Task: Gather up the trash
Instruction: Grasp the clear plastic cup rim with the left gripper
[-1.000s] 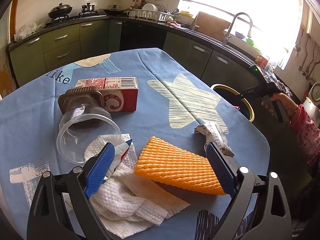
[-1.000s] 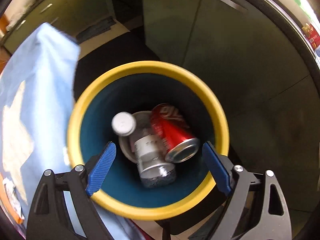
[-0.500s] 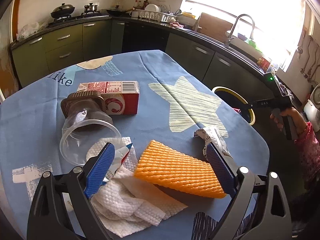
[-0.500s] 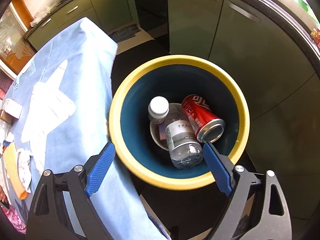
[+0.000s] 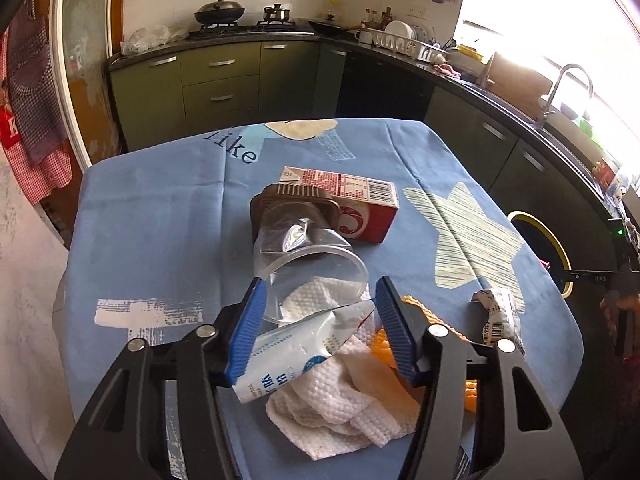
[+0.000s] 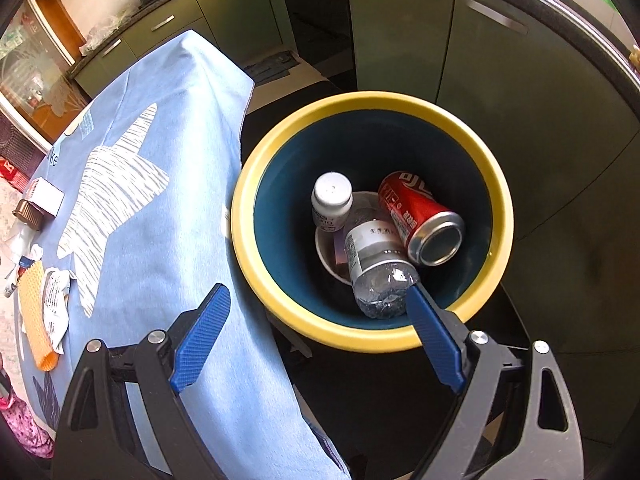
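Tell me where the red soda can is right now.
In the right wrist view, the red soda can lies inside the yellow-rimmed bin, at its right, against the clear plastic bottle.

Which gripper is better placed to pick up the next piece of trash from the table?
Left. The left gripper sits low over the table with the white wrapper between its fingers. The right gripper is open and empty above the bin.

Ribbed blue pads, black frames and silver screws are seen on the left gripper [image 5: 320, 320] and right gripper [image 6: 316, 340].
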Demonstrator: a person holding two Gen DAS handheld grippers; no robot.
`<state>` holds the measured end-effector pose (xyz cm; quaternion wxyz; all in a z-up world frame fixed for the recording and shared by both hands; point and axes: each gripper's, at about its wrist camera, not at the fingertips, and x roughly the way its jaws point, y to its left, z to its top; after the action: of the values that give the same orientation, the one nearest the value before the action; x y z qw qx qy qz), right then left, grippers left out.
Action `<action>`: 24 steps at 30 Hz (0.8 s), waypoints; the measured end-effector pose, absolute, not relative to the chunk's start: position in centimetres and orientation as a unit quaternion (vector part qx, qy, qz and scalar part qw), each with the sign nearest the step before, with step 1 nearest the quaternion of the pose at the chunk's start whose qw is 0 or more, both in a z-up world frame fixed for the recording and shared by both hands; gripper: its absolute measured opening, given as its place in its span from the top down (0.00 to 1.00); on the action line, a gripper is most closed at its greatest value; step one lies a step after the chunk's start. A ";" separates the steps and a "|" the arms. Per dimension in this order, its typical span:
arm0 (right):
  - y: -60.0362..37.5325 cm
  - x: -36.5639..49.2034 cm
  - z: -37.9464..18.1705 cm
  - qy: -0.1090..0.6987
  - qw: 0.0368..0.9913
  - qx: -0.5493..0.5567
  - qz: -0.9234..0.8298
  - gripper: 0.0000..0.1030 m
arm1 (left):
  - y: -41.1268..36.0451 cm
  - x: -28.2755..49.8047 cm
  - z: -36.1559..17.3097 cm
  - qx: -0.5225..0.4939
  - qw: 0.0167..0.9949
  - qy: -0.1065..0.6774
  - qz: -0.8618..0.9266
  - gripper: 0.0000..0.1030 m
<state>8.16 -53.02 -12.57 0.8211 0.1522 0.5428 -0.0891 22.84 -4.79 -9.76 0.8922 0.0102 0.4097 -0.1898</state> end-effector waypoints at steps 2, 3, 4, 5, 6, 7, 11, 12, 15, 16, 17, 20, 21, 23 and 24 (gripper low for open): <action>-53.0 7.9 -12.7 0.543 0.821 0.154 -0.086 0.18 | -4.6 23.2 -10.1 0.015 0.893 0.413 -0.180 0.60; -53.0 7.7 -12.8 0.544 0.820 0.155 -0.084 0.18 | -4.5 23.4 -10.3 0.021 0.894 0.412 -0.172 0.62; -53.0 7.6 -12.9 0.545 0.820 0.156 -0.082 0.18 | -4.5 23.5 -10.4 0.026 0.896 0.411 -0.165 0.65; -53.0 7.5 -12.9 0.545 0.819 0.158 -0.081 0.18 | -4.4 23.7 -10.6 0.030 0.898 0.410 -0.158 0.66; -53.0 7.4 -13.0 0.545 0.819 0.160 -0.080 0.18 | -4.4 23.9 -10.8 0.035 0.899 0.410 -0.151 0.66; -53.0 7.4 -13.1 0.546 0.818 0.161 -0.080 0.18 | -4.3 24.2 -11.0 0.038 0.898 0.414 -0.143 0.67; -52.9 7.3 -13.4 0.547 0.817 0.164 -0.077 0.17 | -3.7 24.4 -11.5 0.037 0.898 0.421 -0.126 0.66; -52.8 7.3 -13.4 0.548 0.817 0.164 -0.076 0.17 | -3.6 24.3 -11.3 0.037 0.899 0.419 -0.125 0.66; -52.7 7.5 -13.5 0.549 0.816 0.164 -0.073 0.17 | -3.0 23.3 -10.6 0.046 0.906 0.405 -0.115 0.56; -52.5 7.7 -13.6 0.550 0.816 0.164 -0.071 0.17 | -2.8 23.0 -10.3 0.049 0.908 0.400 -0.111 0.55; -52.4 7.8 -13.6 0.551 0.815 0.163 -0.070 0.17 | -2.6 23.0 -10.2 0.051 0.909 0.399 -0.108 0.55; -52.0 8.2 -13.8 0.553 0.815 0.162 -0.063 0.17 | -2.3 23.6 -10.7 0.052 0.905 0.408 -0.104 0.55; -51.8 8.4 -13.8 0.553 0.815 0.162 -0.060 0.17 | -2.4 24.1 -11.1 0.053 0.902 0.414 -0.107 0.55; -51.3 8.5 -13.9 0.555 0.815 0.159 -0.056 0.18 | -2.6 24.9 -11.8 0.051 0.897 0.422 -0.119 0.55; -51.1 8.5 -13.8 0.556 0.815 0.157 -0.055 0.17 | -2.8 25.4 -12.2 0.050 0.893 0.428 -0.128 0.60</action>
<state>8.52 -51.12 -13.84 0.8145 0.1571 0.5557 -0.0549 25.41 -2.84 -12.17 0.8933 0.0502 0.4280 -0.1279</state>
